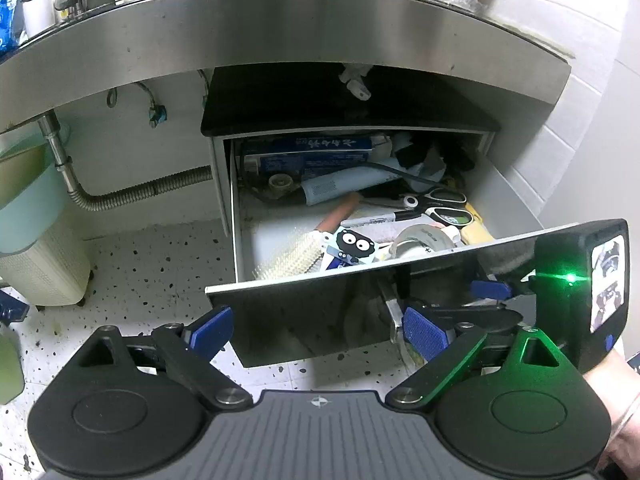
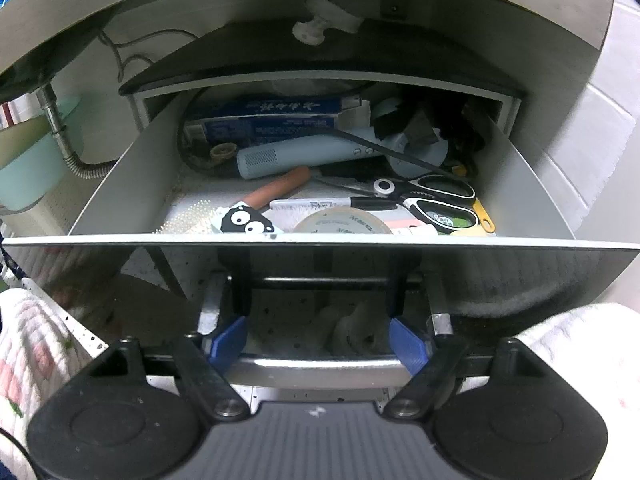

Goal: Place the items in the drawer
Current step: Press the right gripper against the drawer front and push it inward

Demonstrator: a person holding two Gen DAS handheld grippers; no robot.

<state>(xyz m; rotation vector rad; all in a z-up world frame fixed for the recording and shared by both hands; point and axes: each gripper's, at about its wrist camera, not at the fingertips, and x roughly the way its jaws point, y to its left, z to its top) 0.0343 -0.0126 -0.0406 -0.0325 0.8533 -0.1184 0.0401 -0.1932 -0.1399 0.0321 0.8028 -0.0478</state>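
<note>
The drawer (image 2: 120, 184) stands pulled out, its glossy black front (image 1: 304, 312) facing me. Inside lie scissors (image 2: 432, 196), a marker (image 2: 332, 202), a tape roll (image 2: 342, 222), a hairbrush (image 2: 280, 188), a card with a black fuzzy figure (image 2: 244, 220), a pale blue device (image 2: 304, 154) and a blue box (image 2: 276, 120). My right gripper (image 2: 318, 344) is open at the drawer front, and the metal handle bar (image 2: 316, 364) runs crosswise just below its blue pads (image 2: 228, 344). Open and holding nothing, my left gripper (image 1: 320, 334) hovers before the front's lower left corner. The right gripper's body (image 1: 580, 280) shows at the right.
A steel counter edge (image 1: 280, 28) overhangs the drawer. To the left are a corrugated drain hose (image 1: 140, 192), a teal tub (image 1: 28, 200) and a white basket (image 1: 44, 268) on the speckled floor (image 1: 160, 264). White tiles (image 1: 568, 128) close the right side. Quilted sleeves (image 2: 32, 344) flank the right gripper.
</note>
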